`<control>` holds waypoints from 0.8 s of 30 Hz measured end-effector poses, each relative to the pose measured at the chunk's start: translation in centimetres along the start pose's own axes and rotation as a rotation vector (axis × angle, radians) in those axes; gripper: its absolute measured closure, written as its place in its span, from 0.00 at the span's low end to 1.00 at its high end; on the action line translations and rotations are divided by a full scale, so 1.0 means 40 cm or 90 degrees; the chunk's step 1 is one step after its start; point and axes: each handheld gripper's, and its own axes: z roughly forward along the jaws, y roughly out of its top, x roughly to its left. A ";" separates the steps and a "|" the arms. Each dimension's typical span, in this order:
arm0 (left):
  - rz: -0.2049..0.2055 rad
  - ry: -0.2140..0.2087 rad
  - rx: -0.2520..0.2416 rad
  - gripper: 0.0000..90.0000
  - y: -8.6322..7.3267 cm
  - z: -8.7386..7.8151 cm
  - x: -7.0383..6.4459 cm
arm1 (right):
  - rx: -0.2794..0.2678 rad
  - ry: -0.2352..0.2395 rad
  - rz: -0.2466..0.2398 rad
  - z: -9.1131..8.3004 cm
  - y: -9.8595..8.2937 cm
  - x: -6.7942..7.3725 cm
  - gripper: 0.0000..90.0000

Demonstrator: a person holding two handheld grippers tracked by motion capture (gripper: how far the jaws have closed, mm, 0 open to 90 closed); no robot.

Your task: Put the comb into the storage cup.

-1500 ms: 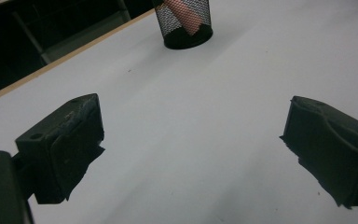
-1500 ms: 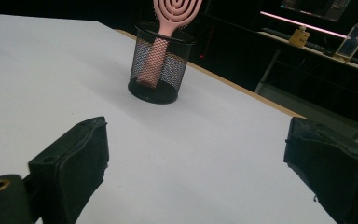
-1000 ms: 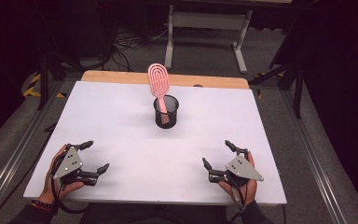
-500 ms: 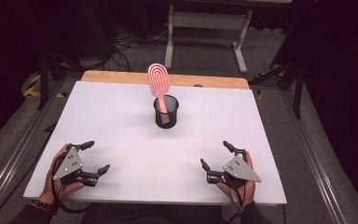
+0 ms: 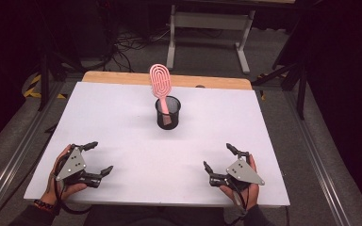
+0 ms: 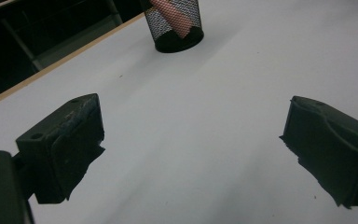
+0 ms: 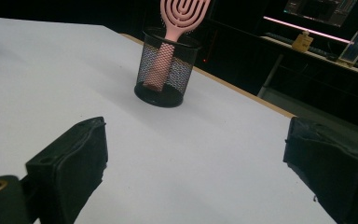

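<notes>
Tongs sit at the lower corners of the high view: the left tongs (image 5: 95, 157) at lower left and the right tongs (image 5: 219, 158) at lower right, each held low over the white counter (image 5: 122, 117) with jaws spread wide and nothing between them. At upper centre of the frame, a black mesh cup (image 5: 168, 113) stands upright on the counter, well apart from both. A pink hairbrush (image 5: 161, 82) leans inside it, handle down, head above the rim.
</notes>
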 end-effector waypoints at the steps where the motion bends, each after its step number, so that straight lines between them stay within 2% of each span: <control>1: 0.003 -0.001 -0.003 0.07 0.001 0.001 -0.001 | -0.002 -0.003 0.000 -0.001 0.000 -0.001 0.08; 11: 0.004 -0.001 -0.005 0.07 0.005 0.005 0.004 | 0.002 -0.020 0.005 -0.013 -0.004 -0.012 0.08; 24: -0.010 0.008 -0.004 0.07 0.007 0.011 0.012 | 0.007 -0.009 0.018 -0.006 -0.012 -0.014 0.08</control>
